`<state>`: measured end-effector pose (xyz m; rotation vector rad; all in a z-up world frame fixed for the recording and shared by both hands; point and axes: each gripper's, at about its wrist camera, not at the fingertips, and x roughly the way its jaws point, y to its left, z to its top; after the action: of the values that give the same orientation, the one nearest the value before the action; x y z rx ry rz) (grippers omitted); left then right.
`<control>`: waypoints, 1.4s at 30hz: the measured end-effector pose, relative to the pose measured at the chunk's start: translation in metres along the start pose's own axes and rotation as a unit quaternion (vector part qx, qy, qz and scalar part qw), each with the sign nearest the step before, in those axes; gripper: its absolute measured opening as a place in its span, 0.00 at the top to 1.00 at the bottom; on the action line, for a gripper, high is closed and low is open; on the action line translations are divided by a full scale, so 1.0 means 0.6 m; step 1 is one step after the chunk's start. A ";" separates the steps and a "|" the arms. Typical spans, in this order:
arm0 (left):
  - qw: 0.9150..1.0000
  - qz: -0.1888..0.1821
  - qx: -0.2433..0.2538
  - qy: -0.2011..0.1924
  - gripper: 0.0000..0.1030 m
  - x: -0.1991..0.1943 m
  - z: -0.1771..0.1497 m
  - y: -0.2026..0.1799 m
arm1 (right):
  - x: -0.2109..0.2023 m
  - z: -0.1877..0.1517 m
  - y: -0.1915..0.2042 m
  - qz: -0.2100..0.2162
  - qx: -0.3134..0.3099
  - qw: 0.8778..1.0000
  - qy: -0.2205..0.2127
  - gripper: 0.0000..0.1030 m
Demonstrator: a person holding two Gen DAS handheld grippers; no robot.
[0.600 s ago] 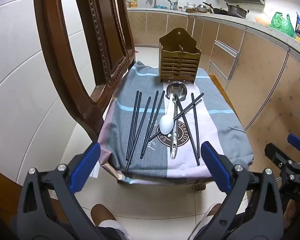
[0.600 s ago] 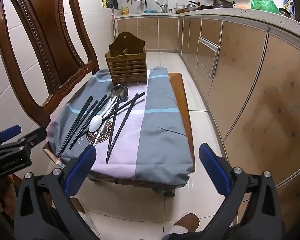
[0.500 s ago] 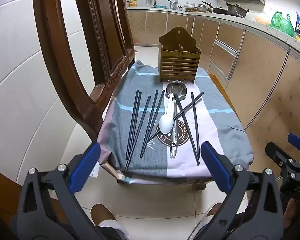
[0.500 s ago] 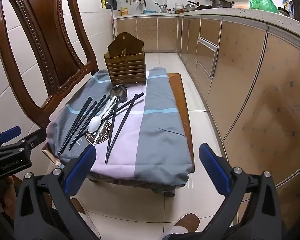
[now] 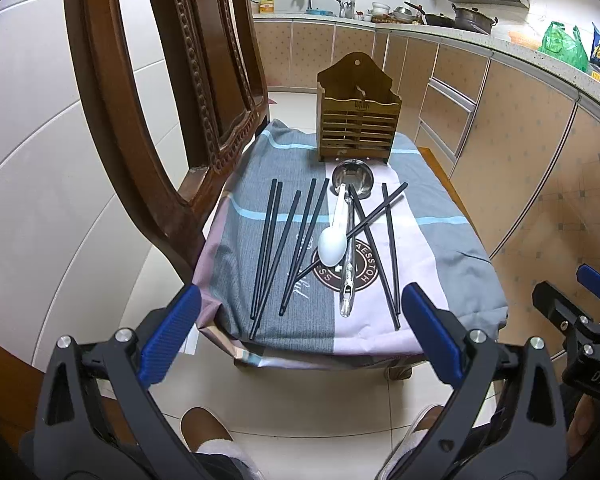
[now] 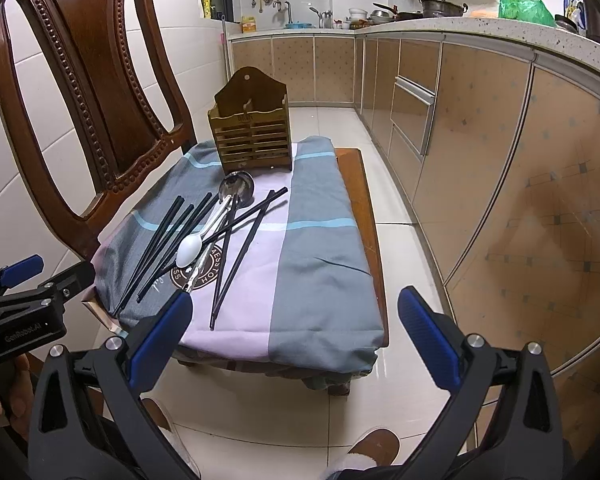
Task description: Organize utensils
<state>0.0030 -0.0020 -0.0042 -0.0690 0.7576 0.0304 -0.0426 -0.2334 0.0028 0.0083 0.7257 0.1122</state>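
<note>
While both tongs were held out in front of the low surface (image 5: 452,224), they tilted down toward it and touched nothing. A big brown chair (image 5: 148,92) stood at the left of the surface, and a gray and pink cloth (image 6: 316,248) covered its top. At the far end of the cloth stood the wooden holder (image 5: 358,120), upright. The left tongs (image 5: 300,332) had their blue pads far apart with nothing between them. The right tongs (image 6: 296,336) were wide apart and empty too, near the front edge. Black chopsticks (image 5: 266,248) lay spread on the cloth in front of the holder. A metal ladle (image 5: 353,182) lay among them, its bowl just beside the holder. A white spoon (image 5: 333,244) lay across the ladle's handle.
</note>
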 end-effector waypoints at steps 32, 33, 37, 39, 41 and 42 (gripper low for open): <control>1.000 0.000 0.003 0.006 0.04 0.004 -0.002 -0.001 | -0.003 0.002 0.004 0.002 0.000 1.000 0.000 0.03; 1.000 -0.001 0.003 0.006 0.04 0.003 -0.003 -0.001 | -0.003 0.001 0.004 0.002 0.000 1.000 0.000 0.03; 1.000 -0.001 0.006 0.008 0.04 0.004 -0.004 -0.003 | -0.002 0.001 0.003 0.003 0.001 1.000 0.000 0.03; 1.000 0.000 0.007 0.008 0.04 0.006 -0.004 -0.004 | -0.001 0.000 0.002 0.004 0.001 1.000 0.001 0.03; 1.000 0.000 0.007 0.009 0.04 0.006 -0.004 -0.004 | 0.000 0.000 0.001 0.005 0.002 1.000 0.001 0.03; 1.000 -0.001 0.006 0.009 0.04 0.006 -0.004 -0.004 | 0.000 0.000 0.001 0.005 0.002 1.000 0.001 0.03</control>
<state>0.0038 -0.0048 -0.0082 -0.0578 0.7755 0.0240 -0.0427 -0.2326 0.0027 0.0155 0.7288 0.1214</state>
